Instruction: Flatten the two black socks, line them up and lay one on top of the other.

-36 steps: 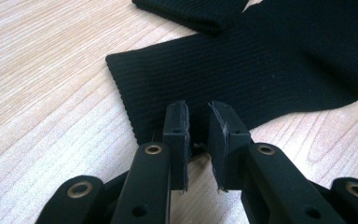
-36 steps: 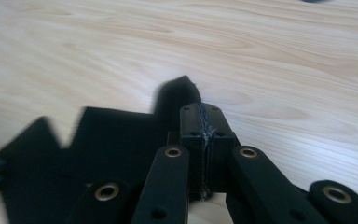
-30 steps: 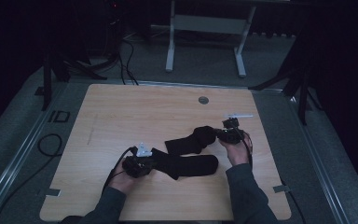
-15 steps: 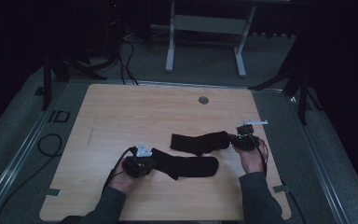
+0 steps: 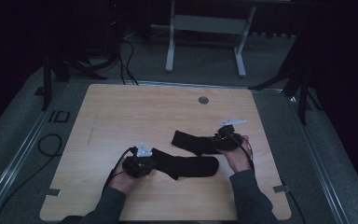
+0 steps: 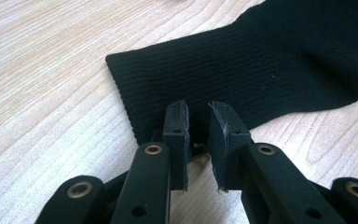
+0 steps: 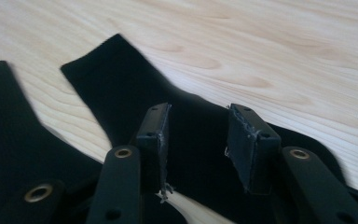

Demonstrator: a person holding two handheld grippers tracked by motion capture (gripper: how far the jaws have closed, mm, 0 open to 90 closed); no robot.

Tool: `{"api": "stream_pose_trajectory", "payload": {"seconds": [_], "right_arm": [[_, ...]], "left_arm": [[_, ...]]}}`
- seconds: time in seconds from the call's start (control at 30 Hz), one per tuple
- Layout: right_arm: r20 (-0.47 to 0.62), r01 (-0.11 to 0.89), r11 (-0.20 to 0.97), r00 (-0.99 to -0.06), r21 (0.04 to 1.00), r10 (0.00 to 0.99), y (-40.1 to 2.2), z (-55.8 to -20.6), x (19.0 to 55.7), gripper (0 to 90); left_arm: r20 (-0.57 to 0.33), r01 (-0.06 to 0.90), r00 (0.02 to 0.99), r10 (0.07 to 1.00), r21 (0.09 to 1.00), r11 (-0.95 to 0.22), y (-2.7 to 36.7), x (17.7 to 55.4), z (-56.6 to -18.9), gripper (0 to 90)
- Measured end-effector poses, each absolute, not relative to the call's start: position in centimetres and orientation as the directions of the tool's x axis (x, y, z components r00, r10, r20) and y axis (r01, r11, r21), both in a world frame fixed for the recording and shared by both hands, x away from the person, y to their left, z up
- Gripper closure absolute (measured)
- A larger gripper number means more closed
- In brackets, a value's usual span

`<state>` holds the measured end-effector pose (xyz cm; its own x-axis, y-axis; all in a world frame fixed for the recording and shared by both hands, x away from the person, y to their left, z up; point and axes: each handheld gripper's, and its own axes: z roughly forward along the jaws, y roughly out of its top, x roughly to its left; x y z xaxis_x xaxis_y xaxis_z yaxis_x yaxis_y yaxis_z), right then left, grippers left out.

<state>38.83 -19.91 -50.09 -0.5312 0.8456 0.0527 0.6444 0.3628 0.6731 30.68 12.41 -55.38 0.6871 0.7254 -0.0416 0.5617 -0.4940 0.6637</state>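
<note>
Two black socks lie on the wooden table [image 5: 144, 112]. The lower sock [image 5: 186, 166] is stretched out flat, its ribbed cuff [image 6: 261, 65] at my left gripper [image 5: 152, 160]. The left gripper's [image 6: 198, 116] pads stand a little apart at the cuff's edge and are not pressing on it. The upper sock [image 5: 191, 141] lies straight to the left of my right gripper [image 5: 213, 142]. The right gripper's [image 7: 198, 121] jaws have just been opening; they stand apart over this sock [image 7: 121, 84], which rests loose on the table. The other sock's edge [image 7: 4, 121] shows at the left.
A small grey round cap [image 5: 203, 100] sits in the table near its far edge. Behind the table stand a white frame's legs [image 5: 170, 51], cables [image 5: 126, 51] on the floor and dark stand legs [image 5: 303, 93] at the right.
The right gripper pulled the bunched upper sock out straight toward the right, came back a little left, and its jaws opened off the sock. The left gripper stayed put.
</note>
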Motion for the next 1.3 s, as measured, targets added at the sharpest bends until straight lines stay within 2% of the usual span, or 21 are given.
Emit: {"api": "stream_pose_trajectory", "payload": {"seconds": [0.37,0.53,0.63,0.73,0.87,0.93,1.1,1.17,1.3], "right_arm": [[0.06,0.651,0.433,-0.592,0.623,0.804,-15.1,-52.8,40.6,52.8],[0.081,0.681,0.431,-0.582,0.592,0.809,-13.9,-53.9,41.3,52.0],[0.033,0.687,0.441,-0.559,0.577,0.828,-13.2,-54.4,41.3,53.7],[0.001,0.686,0.452,-0.55,0.571,0.835,-12.8,-54.4,41.2,59.2],[-0.001,0.683,0.45,-0.55,0.575,0.835,-12.6,-54.4,41.2,76.6],[0.003,0.685,0.446,-0.547,0.577,0.837,-12.5,-54.4,41.2,82.3],[0.078,0.712,0.396,-0.532,0.58,0.843,-12.5,-54.3,41.3,84.1],[0.142,0.711,0.356,-0.538,0.606,0.831,-12.5,-53.5,40.8,84.2],[0.185,0.696,0.328,-0.552,0.639,0.813,-12.5,-52.2,39.9,84.1]], "left_arm": [[-0.044,0.563,0.686,0.726,0.664,-0.492,12.4,30.7,-55.4,77.6],[-0.047,0.564,0.686,0.726,0.664,-0.49,12.4,30.7,-55.4,77.2],[-0.048,0.565,0.686,0.726,0.664,-0.489,12.4,30.7,-55.4,77.0],[-0.047,0.566,0.685,0.727,0.664,-0.489,12.4,30.7,-55.4,76.9],[-0.049,0.566,0.684,0.728,0.665,-0.487,12.4,30.6,-55.4,76.8],[-0.049,0.565,0.684,0.728,0.666,-0.487,12.4,30.6,-55.4,76.8],[-0.05,0.566,0.684,0.728,0.667,-0.485,12.4,30.6,-55.4,76.8],[-0.05,0.566,0.683,0.729,0.667,-0.484,12.4,30.6,-55.4,76.8],[-0.048,0.565,0.681,0.73,0.668,-0.483,12.3,30.5,-55.4,76.2]]}}
